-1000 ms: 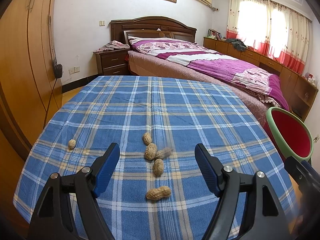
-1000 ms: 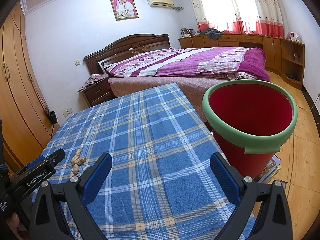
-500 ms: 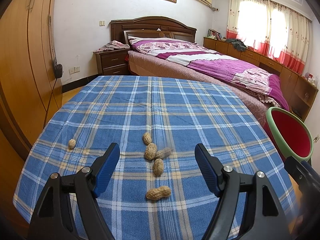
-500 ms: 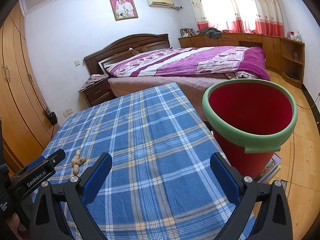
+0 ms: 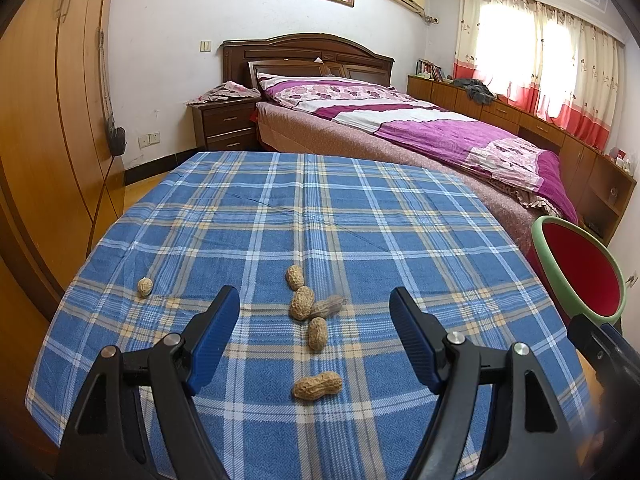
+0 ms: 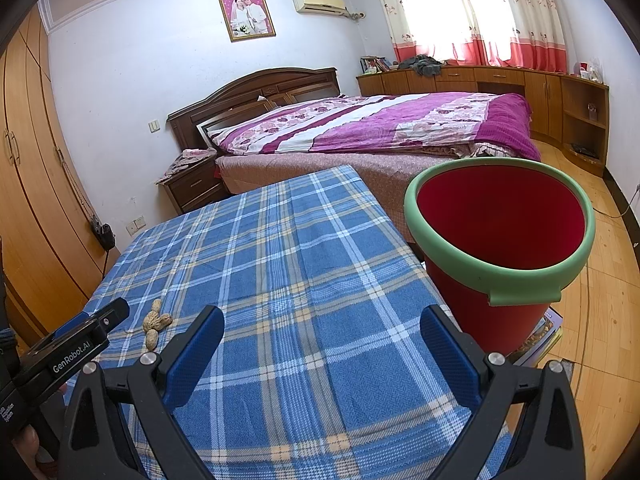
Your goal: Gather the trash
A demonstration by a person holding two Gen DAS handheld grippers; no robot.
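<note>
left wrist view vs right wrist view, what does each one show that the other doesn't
Only the left wrist view shows the lone tan peanut shell off to the left and the long one nearest the camera. Only the right wrist view shows the whole red bucket with the green rim and the books beneath it. Both show the blue plaid tablecloth and the peanut cluster.

You face a pale, white-painted wall (image 6: 160, 60) behind a dark wooden bed with a purple floral quilt (image 6: 360, 124). A tall orange-brown wooden wardrobe (image 5: 44, 100) stands left; daylight glows through cream-and-red curtains (image 6: 472, 12) above low wooden cabinets (image 6: 500, 80) and wood plank floor (image 6: 608, 320).
</note>
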